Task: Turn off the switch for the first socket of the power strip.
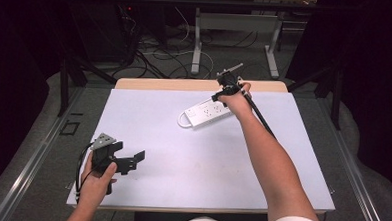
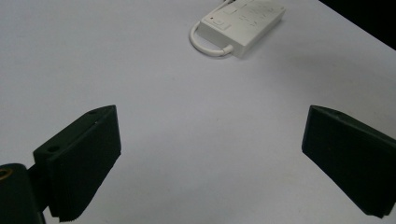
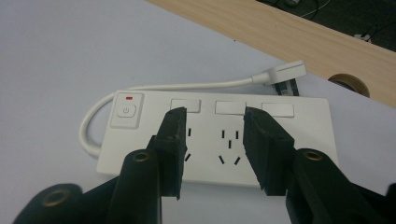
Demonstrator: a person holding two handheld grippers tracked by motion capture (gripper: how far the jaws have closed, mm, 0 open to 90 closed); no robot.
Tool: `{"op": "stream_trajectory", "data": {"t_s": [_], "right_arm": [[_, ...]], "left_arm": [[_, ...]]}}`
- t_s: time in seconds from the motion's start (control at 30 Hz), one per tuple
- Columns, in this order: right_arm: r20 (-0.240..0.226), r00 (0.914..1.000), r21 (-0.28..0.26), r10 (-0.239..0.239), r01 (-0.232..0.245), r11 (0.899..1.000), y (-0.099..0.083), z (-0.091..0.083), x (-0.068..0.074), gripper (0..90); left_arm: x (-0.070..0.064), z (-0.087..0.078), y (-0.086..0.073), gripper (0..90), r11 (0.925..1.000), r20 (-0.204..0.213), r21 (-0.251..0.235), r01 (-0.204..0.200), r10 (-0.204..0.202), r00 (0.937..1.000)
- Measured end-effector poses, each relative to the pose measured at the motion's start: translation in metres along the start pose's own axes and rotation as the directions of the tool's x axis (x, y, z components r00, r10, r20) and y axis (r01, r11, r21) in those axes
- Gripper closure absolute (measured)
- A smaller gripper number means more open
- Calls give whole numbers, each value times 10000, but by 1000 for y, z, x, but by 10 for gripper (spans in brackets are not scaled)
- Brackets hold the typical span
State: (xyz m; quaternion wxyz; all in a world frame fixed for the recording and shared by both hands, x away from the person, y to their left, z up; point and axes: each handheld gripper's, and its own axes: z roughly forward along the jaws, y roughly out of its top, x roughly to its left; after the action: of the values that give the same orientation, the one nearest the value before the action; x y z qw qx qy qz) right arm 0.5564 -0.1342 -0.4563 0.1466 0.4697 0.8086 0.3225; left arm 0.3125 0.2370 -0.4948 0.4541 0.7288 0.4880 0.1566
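White sheet covers the table (image 1: 148,118), wooden edge bare at the far side, dark room and floor cables behind. Right hand-held gripper (image 3: 212,140) hangs over the white power strip (image 3: 219,140), jaws partly spread with nothing between them, tips above the middle socket holes; whether they touch the strip's top I cannot tell. Switch (image 3: 126,111) with its red mark sits to the left of the jaws, three blank covers just beyond the tips, cord (image 3: 187,86) looping round the switch end and running to a plug (image 3: 285,72) near the wooden edge. From the high view the right hand-held gripper (image 1: 228,84) is at the strip's (image 1: 207,112) far end.

Left hand-held gripper (image 1: 126,162) is near the table's front edge, jaws spread wide, empty, strip (image 2: 240,21) well ahead of it.

Risks, my guess: strip is light on a smooth sheet, so a downward push or a one-sided pinch could slide or pivot it. Jaws closing across the flat top would find nothing to bite and slip. Cord loop could snag and drag. With the left one so far off, nothing braces the strip.
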Motion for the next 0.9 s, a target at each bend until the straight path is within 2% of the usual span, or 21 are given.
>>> {"op": "stream_trajectory", "data": {"t_s": [0.2, 0.5, 0.67, 0.77, 0.9], "right_arm": [[41, 9993, -145, -364, 365, 9992, 0, 9, 1, 658], [31, 9977, -442, -670, 671, 9968, 0, 18, 4, 721], [-100, 9977, -582, -673, 666, 9961, 0, 24, 3, 754], [-188, 9990, -555, -406, 395, 9977, -1, 28, 4, 763], [-106, 9987, -590, -504, 497, 9970, -2, 33, 2, 765]], "left_arm": [[0, 0, 0, 44, 10000, 1, -15, 17, -17, 10000], [0, 0, 0, 46, 10000, 6, -18, 8, -8, 10000], [0, 0, 0, 47, 10000, 2, -26, 16, -16, 10000], [0, 0, 0, 47, 10000, 4, -21, 21, -21, 10000], [0, 0, -1, 48, 10000, 8, -16, 47, -47, 10000]]}}
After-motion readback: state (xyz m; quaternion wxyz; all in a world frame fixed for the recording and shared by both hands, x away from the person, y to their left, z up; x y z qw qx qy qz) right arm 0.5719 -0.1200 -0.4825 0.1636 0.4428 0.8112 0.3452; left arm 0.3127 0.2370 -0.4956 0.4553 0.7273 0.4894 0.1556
